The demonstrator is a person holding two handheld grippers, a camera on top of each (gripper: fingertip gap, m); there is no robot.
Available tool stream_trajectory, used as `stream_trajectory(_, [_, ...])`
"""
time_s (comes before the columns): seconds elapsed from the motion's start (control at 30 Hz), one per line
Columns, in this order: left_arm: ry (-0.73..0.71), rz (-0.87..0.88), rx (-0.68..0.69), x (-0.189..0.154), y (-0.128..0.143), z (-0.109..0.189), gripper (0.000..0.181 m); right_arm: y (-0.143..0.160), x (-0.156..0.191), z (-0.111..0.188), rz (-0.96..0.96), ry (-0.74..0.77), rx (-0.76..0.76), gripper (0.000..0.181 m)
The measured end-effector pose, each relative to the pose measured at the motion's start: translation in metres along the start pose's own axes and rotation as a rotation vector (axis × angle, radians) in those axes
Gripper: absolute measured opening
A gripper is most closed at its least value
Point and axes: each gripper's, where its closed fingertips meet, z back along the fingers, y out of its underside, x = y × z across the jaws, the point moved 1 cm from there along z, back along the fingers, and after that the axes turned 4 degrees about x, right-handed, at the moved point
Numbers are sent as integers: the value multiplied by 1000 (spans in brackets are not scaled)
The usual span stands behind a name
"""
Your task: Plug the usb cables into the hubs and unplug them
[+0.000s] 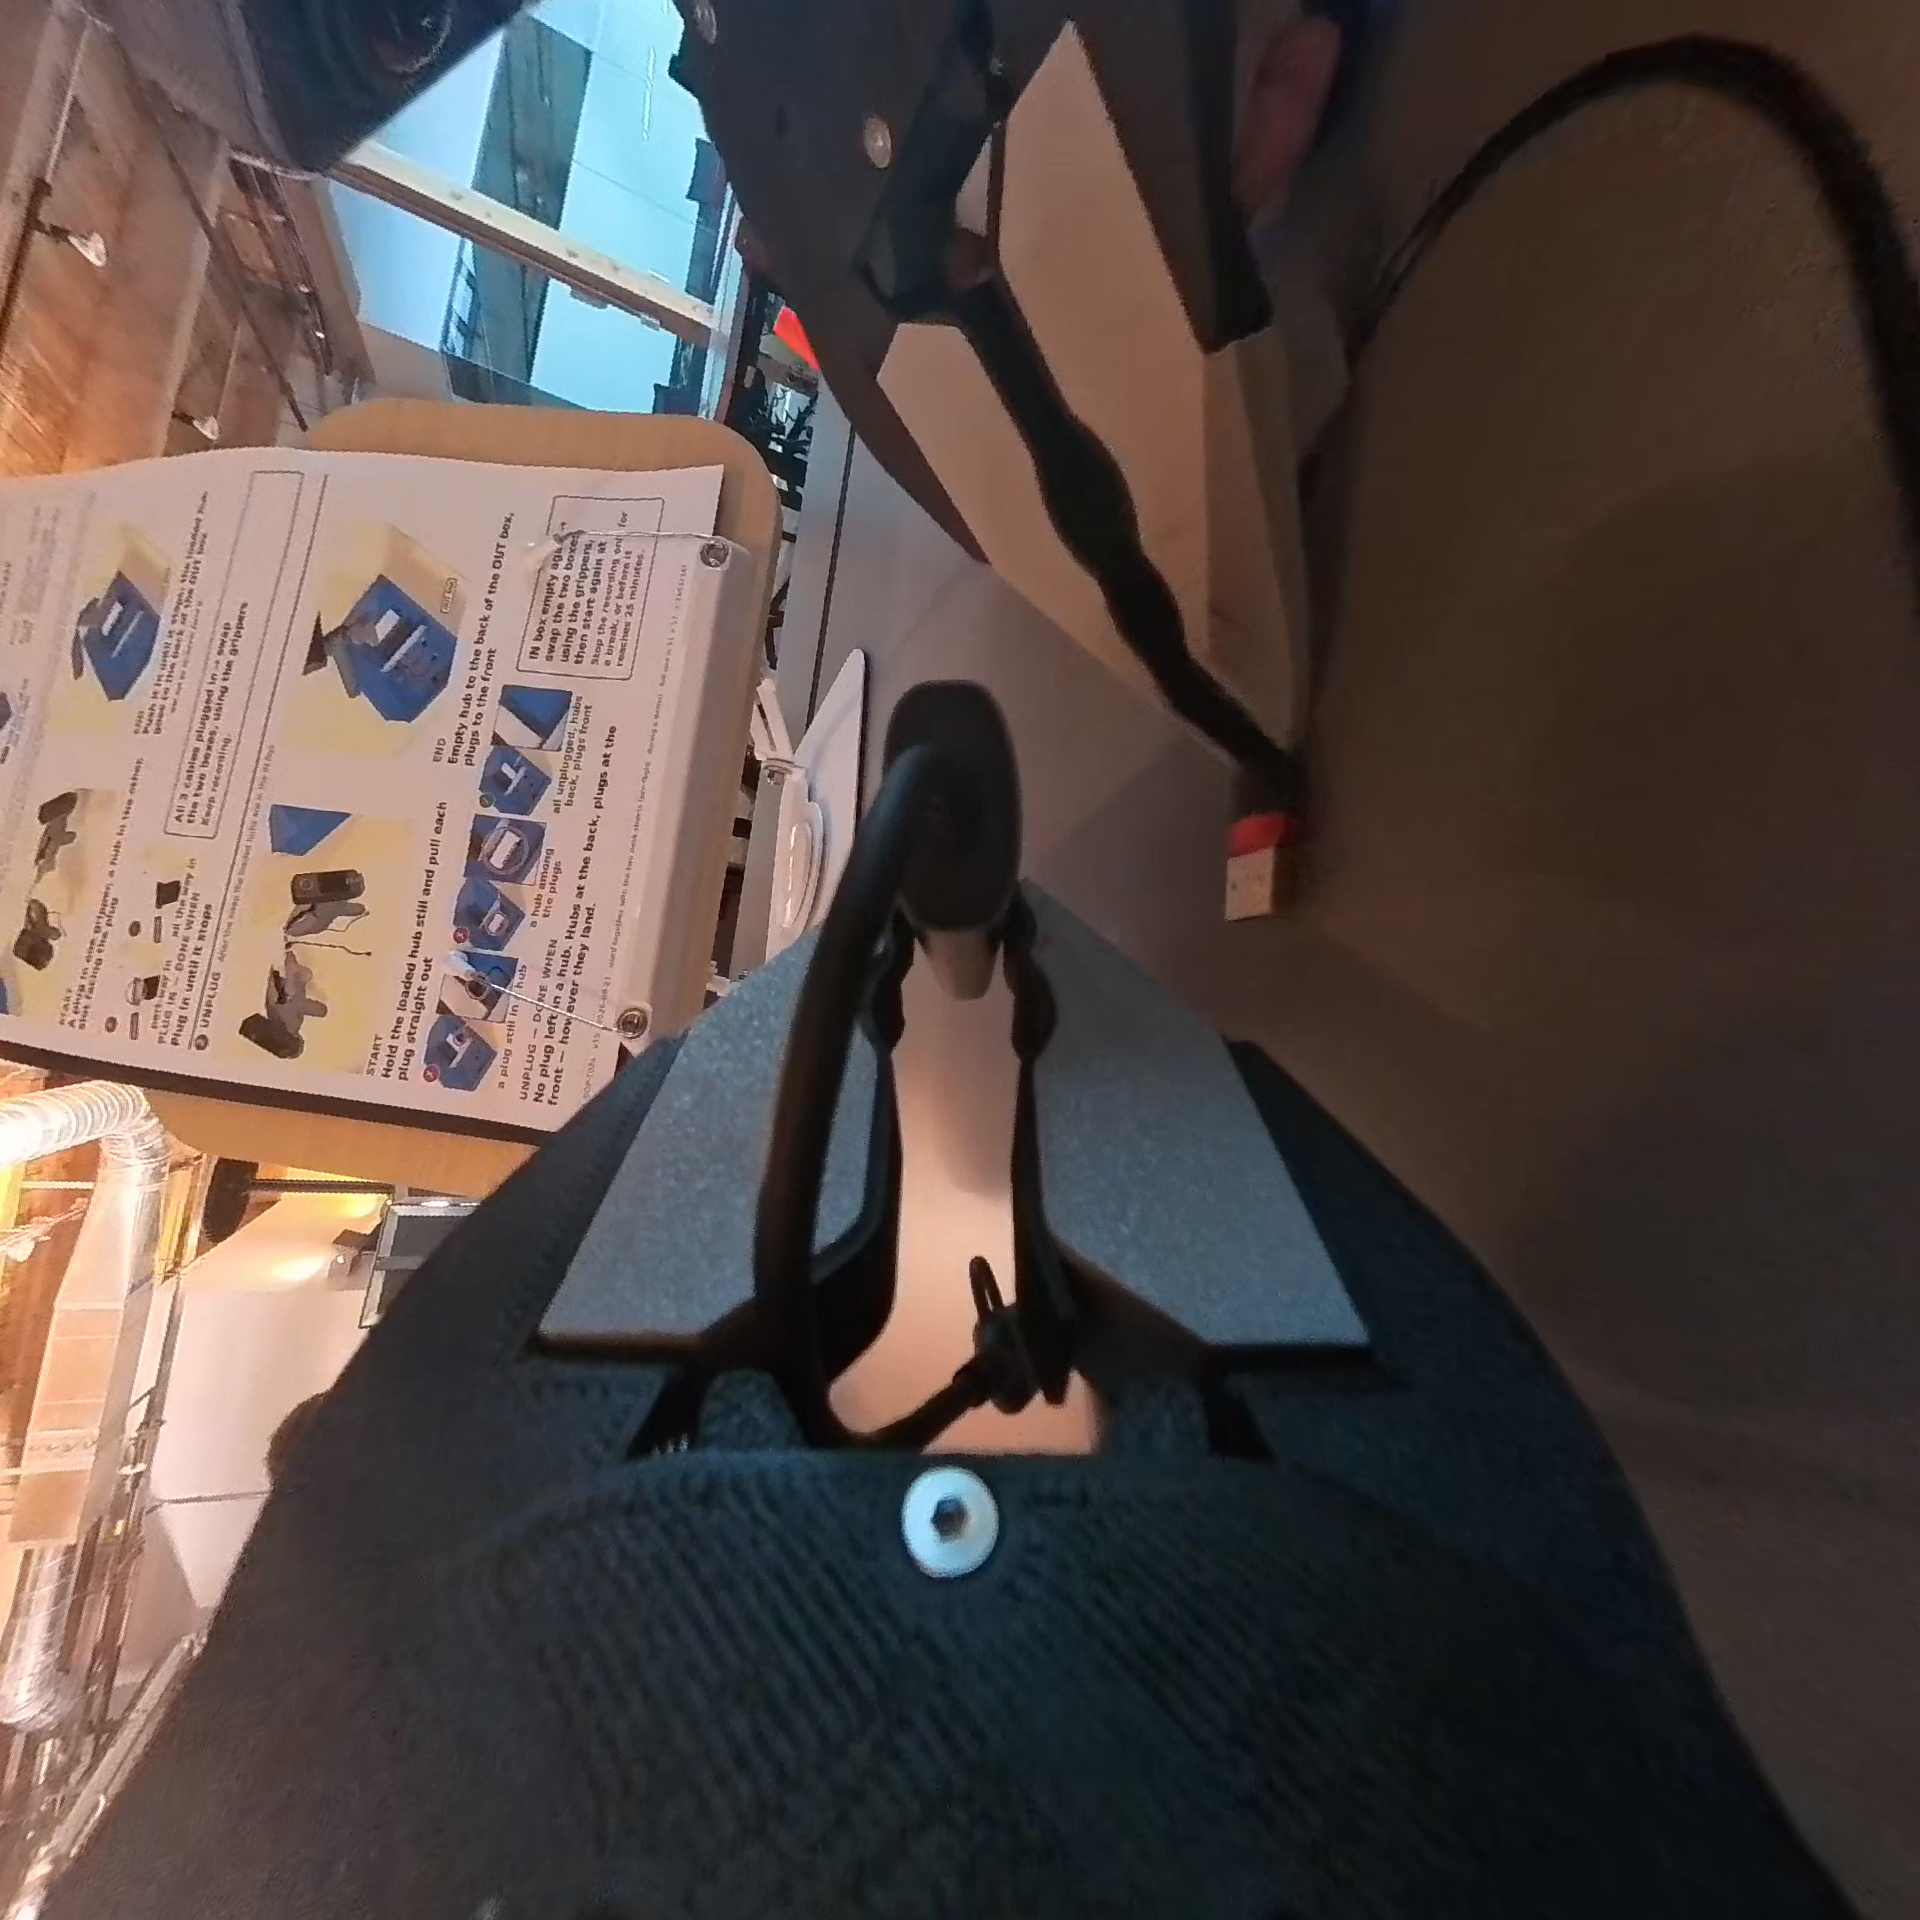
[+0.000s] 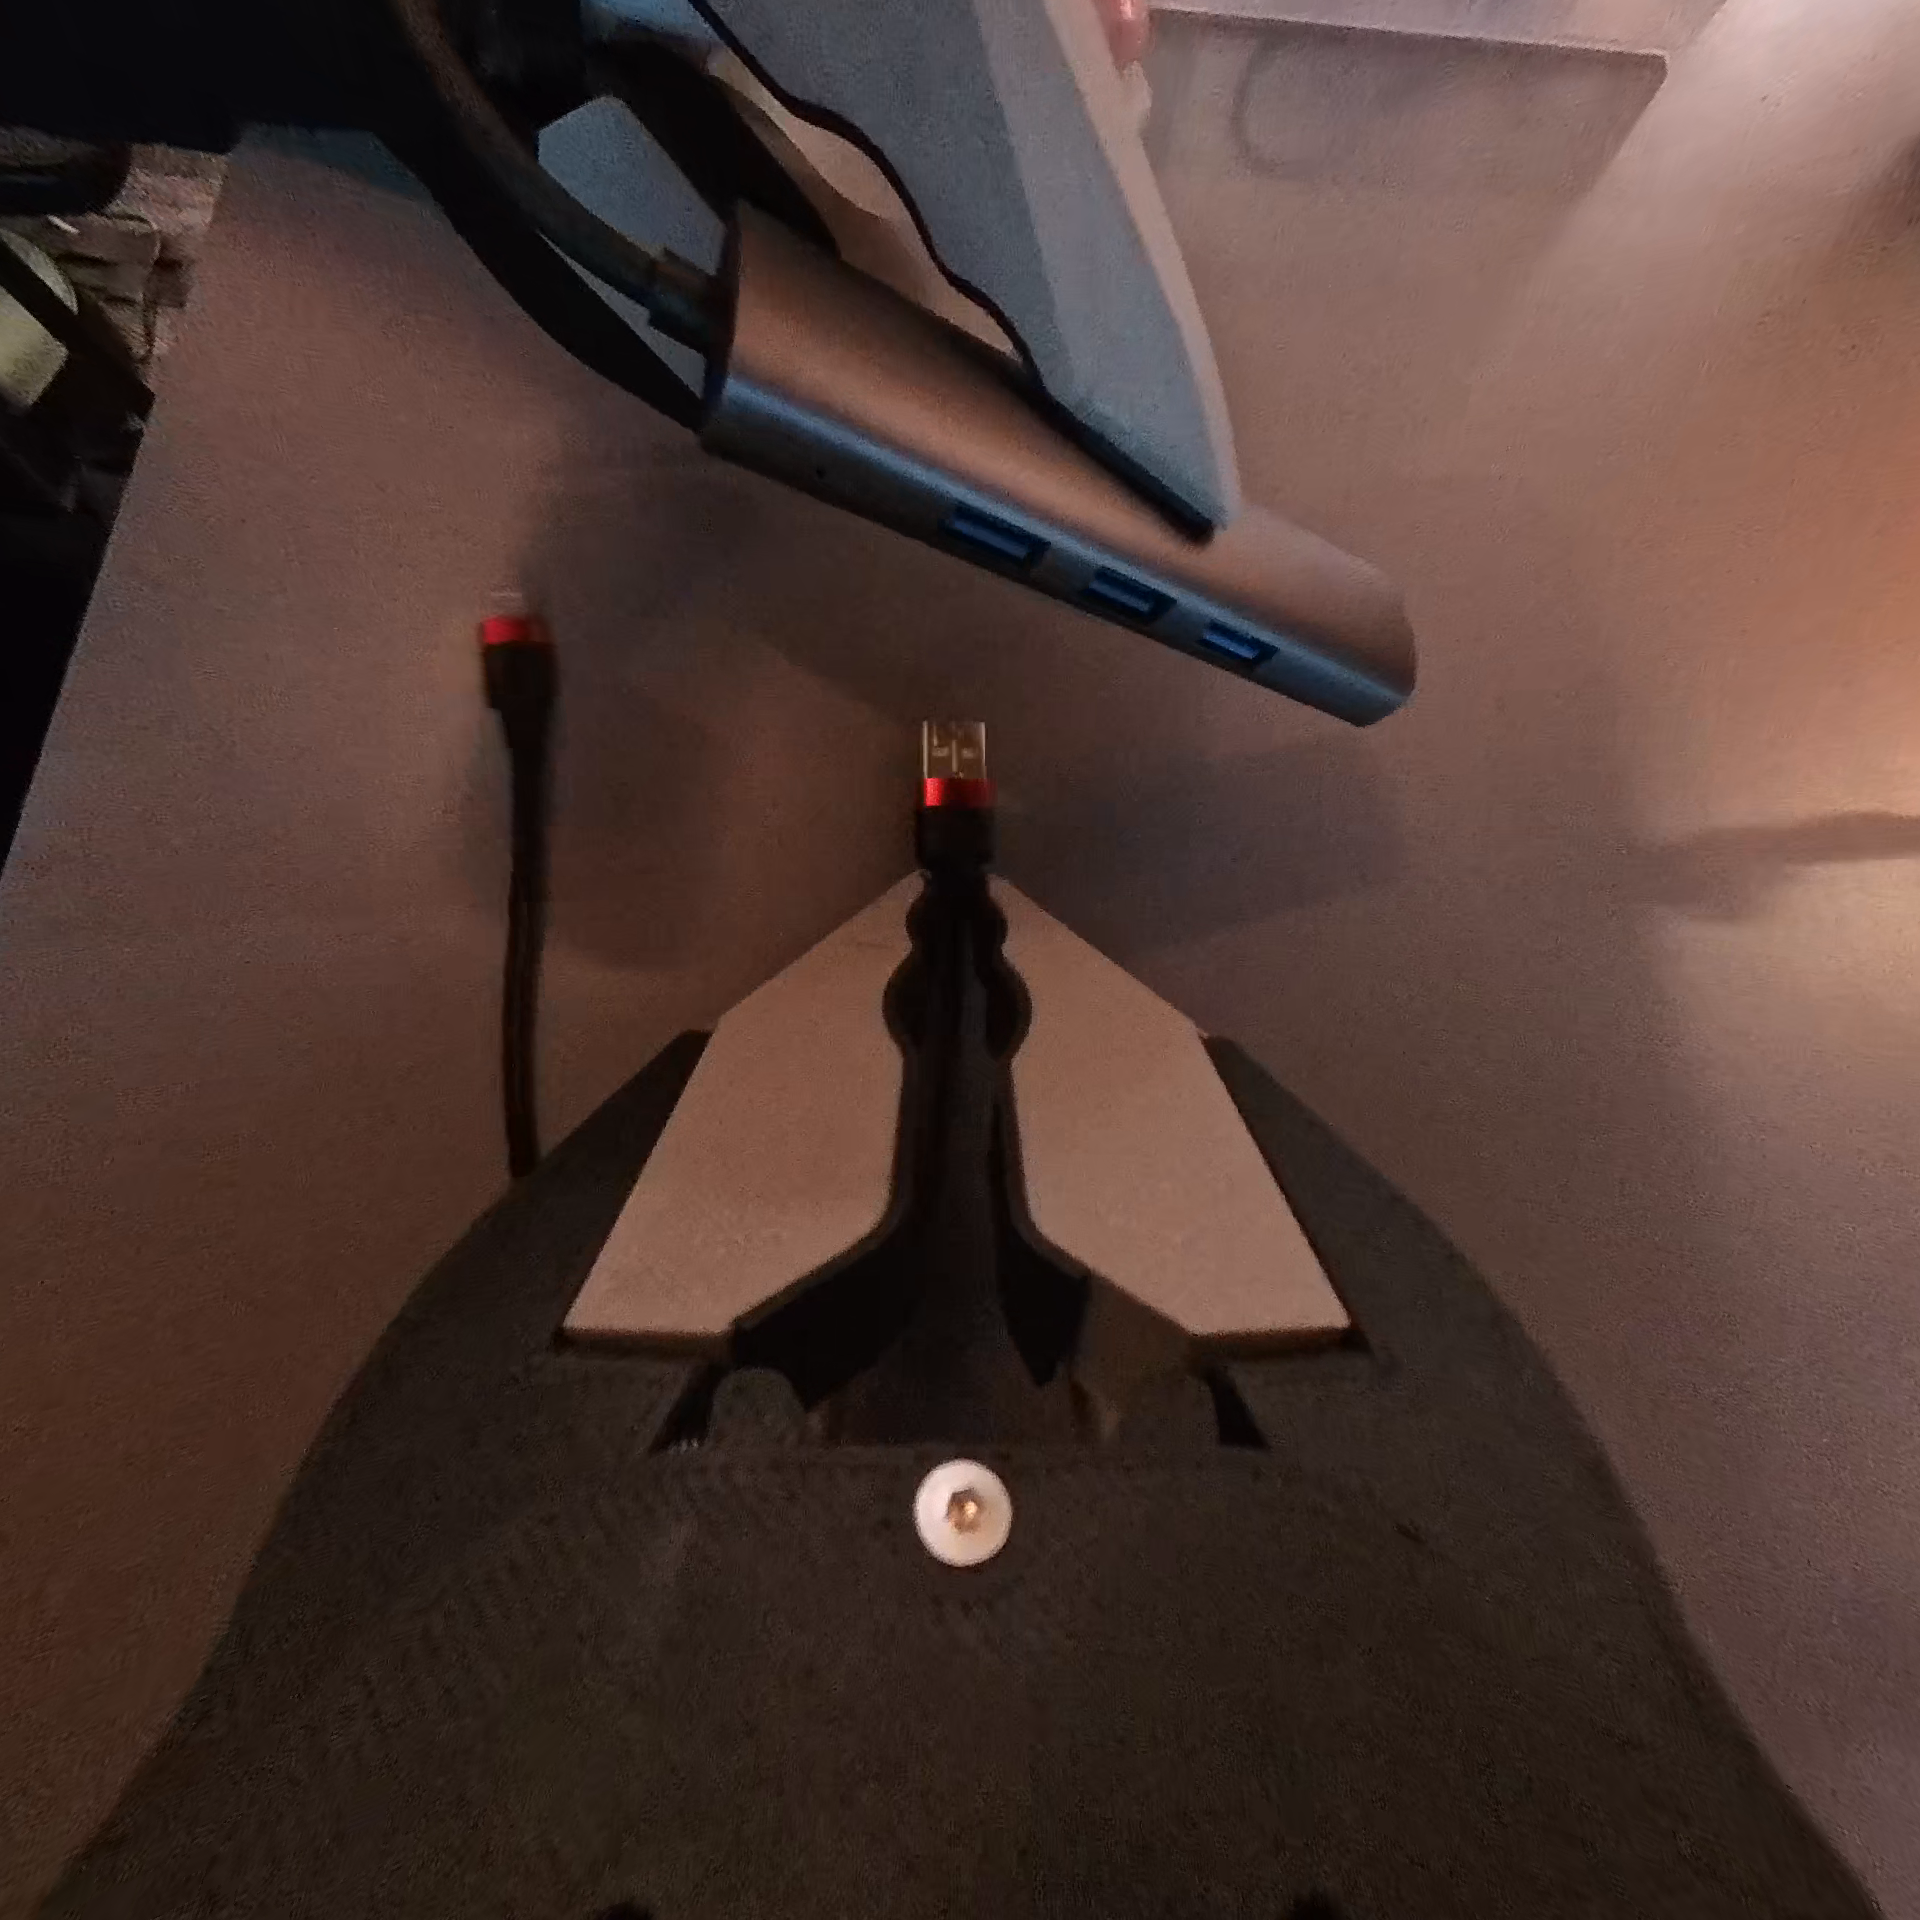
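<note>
My left gripper (image 1: 961,925) is shut on a grey USB hub (image 1: 951,800), seen end-on, with the hub's black cable (image 1: 852,987) looping back between the fingers. In the right wrist view the hub (image 2: 1039,478) hangs tilted, its three blue ports (image 2: 1107,597) facing down, with a left finger pad (image 2: 1101,260) across it. My right gripper (image 2: 954,883) is shut on a black USB plug (image 2: 954,764) with a red collar. Its metal tip points at the hub, a short gap below the ports. The plug also shows in the left wrist view (image 1: 1259,868).
A second red-collared black plug (image 2: 514,649) and its cable lie on the grey-brown table (image 2: 1558,1039) to the left. Another black cable (image 1: 1766,125) arcs across the table. An instruction sheet (image 1: 343,779) on a wooden board stands beyond the table.
</note>
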Motion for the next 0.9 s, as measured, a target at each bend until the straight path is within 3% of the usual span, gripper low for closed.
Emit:
stream_trajectory(0.17, [-29, 7, 25, 5, 5, -1, 15, -4, -4, 12, -78, -71, -60, 3])
stream_trajectory(0.53, [-218, -110, 51, 28, 0, 6, 14, -24, -15, 72, -176, -134, -340, 2])
stream_trajectory(0.73, [-212, -114, 36, 25, -4, 6, 14, -22, -17, 72, -175, -106, -321, 2])
stream_trajectory(0.9, [-153, 22, -20, 27, -3, 7, 15, -23, -18, 66, -156, -22, -253, 2])
